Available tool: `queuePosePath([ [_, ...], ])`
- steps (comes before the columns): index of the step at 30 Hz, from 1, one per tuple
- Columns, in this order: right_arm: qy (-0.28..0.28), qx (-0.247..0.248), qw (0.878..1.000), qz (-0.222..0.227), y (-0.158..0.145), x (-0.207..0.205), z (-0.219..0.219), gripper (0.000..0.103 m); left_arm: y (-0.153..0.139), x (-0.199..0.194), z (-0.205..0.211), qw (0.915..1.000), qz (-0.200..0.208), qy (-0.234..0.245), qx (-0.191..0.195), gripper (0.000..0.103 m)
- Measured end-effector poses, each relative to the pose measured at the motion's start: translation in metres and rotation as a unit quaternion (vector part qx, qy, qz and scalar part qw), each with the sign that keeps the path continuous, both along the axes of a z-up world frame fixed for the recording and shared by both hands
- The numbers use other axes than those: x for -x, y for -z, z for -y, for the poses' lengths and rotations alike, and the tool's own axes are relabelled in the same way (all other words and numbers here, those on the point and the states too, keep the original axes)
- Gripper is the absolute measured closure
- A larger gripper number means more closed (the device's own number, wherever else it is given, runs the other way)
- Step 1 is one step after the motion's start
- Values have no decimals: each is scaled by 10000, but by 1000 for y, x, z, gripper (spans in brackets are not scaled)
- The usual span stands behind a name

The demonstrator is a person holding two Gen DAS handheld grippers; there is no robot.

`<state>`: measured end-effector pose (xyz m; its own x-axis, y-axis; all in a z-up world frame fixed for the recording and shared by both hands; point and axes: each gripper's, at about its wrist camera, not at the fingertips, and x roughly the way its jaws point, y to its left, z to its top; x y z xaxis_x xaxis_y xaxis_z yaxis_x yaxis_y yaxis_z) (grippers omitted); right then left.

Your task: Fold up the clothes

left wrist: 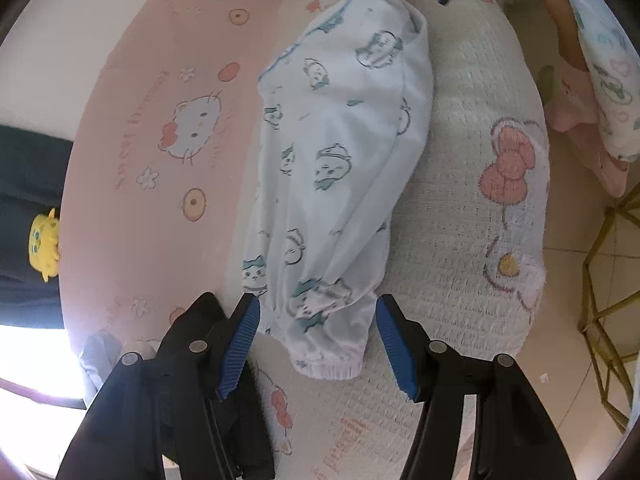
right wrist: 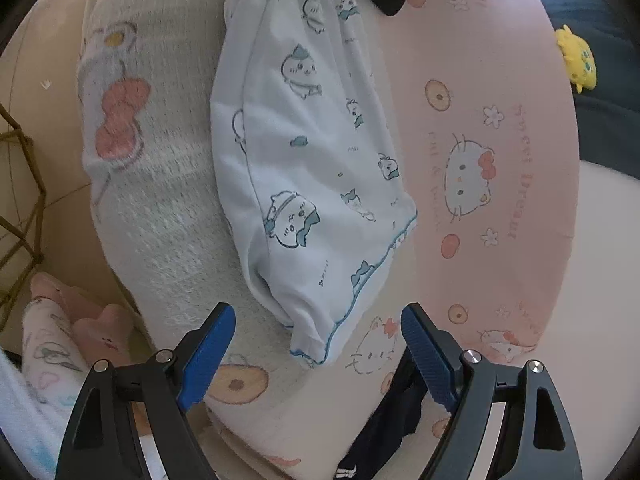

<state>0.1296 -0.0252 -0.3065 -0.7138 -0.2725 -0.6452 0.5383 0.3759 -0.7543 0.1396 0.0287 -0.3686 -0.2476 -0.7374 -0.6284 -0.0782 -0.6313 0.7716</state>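
A pale blue pyjama garment (left wrist: 340, 152) printed with cartoon animals lies lengthwise and folded narrow on the bed. Its elastic cuff (left wrist: 332, 366) lies between the blue pads of my left gripper (left wrist: 318, 346), which is open just above it; the pads do not press on the cloth. In the right wrist view the same garment (right wrist: 308, 160) runs away from me. Its blue-trimmed end (right wrist: 320, 344) lies just ahead of my right gripper (right wrist: 318, 356), which is open wide and holds nothing. Each gripper shows at the far end of the other's view.
The garment rests where a pink cat-print sheet (left wrist: 160, 120) meets a white textured blanket (left wrist: 460, 240). A yellow plush toy (left wrist: 44, 248) sits on dark cloth at the bedside. A dark striped garment (right wrist: 384, 436) lies under my right gripper. A person's pink-slippered feet (right wrist: 80, 312) and a gold wire stand (left wrist: 608, 280) are on the floor.
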Motion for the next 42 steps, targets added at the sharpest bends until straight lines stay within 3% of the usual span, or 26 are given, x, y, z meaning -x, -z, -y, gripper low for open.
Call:
queuePosePath([
  [6, -177, -125, 9993, -289, 17, 18, -5, 18, 19, 1, 6, 9974, 340, 238, 596, 45],
  [11, -511, -175, 9973, -488, 30, 27, -7, 18, 19, 5, 15, 9987, 432, 103, 252, 45],
  [19, -553, 52, 9974, -454, 38, 47, 2, 18, 12, 22, 23, 9992, 371, -148, -4, 45],
  [21, -676, 63, 9961, -570, 40, 48, 2, 18, 11, 23, 26, 9993, 303, -190, 102, 38],
  [23, -886, -1, 9935, -716, 46, 47, -1, 18, 12, 20, 27, 9989, 235, -59, 408, 18],
  [25, -1163, 27, 9891, -901, 51, 43, -7, 18, 18, 13, 22, 9961, 209, 261, 820, 16],
  [28, -1376, -41, 9866, -877, 56, 39, -16, 38, 18, 5, 18, 9944, 96, 489, 934, 19],
  [30, -1399, -99, 9878, -671, 57, 39, -20, 60, 10, 1, 27, 9971, -26, 370, 664, 20],
  [33, -1322, -60, 9904, -408, 56, 41, -23, 68, 1, 2, 40, 9996, -122, 115, 225, 21],
  [36, -1096, 47, 9939, -77, 50, 46, -18, 69, 0, 2, 43, 9998, -57, -9, -185, 35],
  [38, -865, 105, 9959, 261, 44, 52, -15, 71, 2, 0, 39, 9987, 39, -76, -499, 56],
  [42, -376, 124, 9951, 901, 34, 64, -4, 75, 2, 0, 43, 9934, 34, -296, -1109, 79],
])
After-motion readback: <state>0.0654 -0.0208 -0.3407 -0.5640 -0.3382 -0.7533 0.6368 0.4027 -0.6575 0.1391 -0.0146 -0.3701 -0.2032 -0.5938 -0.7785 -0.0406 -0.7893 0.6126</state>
